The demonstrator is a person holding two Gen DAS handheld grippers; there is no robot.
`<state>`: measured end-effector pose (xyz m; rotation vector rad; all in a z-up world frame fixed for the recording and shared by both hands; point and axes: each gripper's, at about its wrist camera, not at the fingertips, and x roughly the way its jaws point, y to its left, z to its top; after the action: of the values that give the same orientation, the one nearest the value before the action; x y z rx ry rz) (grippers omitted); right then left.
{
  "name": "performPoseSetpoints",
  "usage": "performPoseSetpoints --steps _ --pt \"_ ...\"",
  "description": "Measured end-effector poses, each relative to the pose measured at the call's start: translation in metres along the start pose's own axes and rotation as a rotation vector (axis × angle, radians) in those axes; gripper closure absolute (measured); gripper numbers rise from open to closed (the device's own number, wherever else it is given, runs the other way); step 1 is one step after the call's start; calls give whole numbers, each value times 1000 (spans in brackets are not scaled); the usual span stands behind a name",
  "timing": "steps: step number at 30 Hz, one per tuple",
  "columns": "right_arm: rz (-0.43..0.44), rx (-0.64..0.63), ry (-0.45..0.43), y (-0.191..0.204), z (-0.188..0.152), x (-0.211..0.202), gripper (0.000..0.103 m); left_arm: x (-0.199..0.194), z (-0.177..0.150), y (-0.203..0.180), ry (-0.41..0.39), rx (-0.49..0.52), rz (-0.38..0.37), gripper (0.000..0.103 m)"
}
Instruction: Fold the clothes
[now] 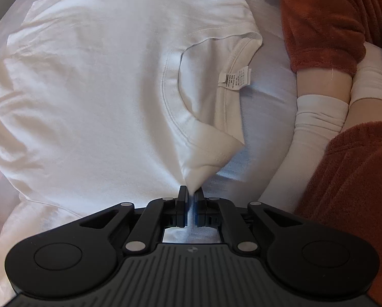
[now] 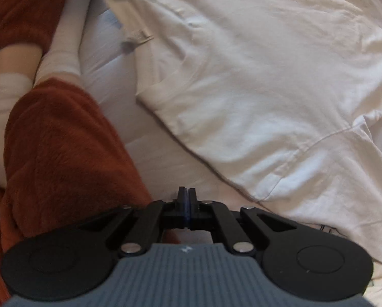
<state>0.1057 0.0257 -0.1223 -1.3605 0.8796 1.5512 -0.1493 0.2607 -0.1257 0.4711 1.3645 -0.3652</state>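
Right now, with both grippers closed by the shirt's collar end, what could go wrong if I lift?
1. The left gripper pinches only a small peak of the shirt; it may slip out.
2. The right gripper looks shut with no cloth visible between its fingers, so only one side may rise.

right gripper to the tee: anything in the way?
Nothing visible. The right gripper is shut with nothing seen between its pads, over bare white bedding; the white T-shirt lies just beyond. The person's rust-clad leg is off to the other side.
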Motion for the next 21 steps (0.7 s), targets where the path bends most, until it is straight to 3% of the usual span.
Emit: performPoseSetpoints --steps 3,6,9,11,15,21 --pt "-32 41 7 -6 -4 5 102 26 4 5 56 -29 -37 100" --pt "-48 86 -10 -7 -8 4 98 27 4 10 52 -71 -70 96" --pt "-68 180 -76 -17 -14 -3 72 16 1 16 8 -106 -97 74" --pt "-79 260 -129 -24 -16 -8 66 5 -3 22 -38 -140 -104 55" --pt "-95 427 -226 -42 -12 -22 61 -18 -13 46 -129 -255 -89 55" --pt "-158 646 -327 -98 -13 -46 57 -53 -12 119 -264 -455 63 55"
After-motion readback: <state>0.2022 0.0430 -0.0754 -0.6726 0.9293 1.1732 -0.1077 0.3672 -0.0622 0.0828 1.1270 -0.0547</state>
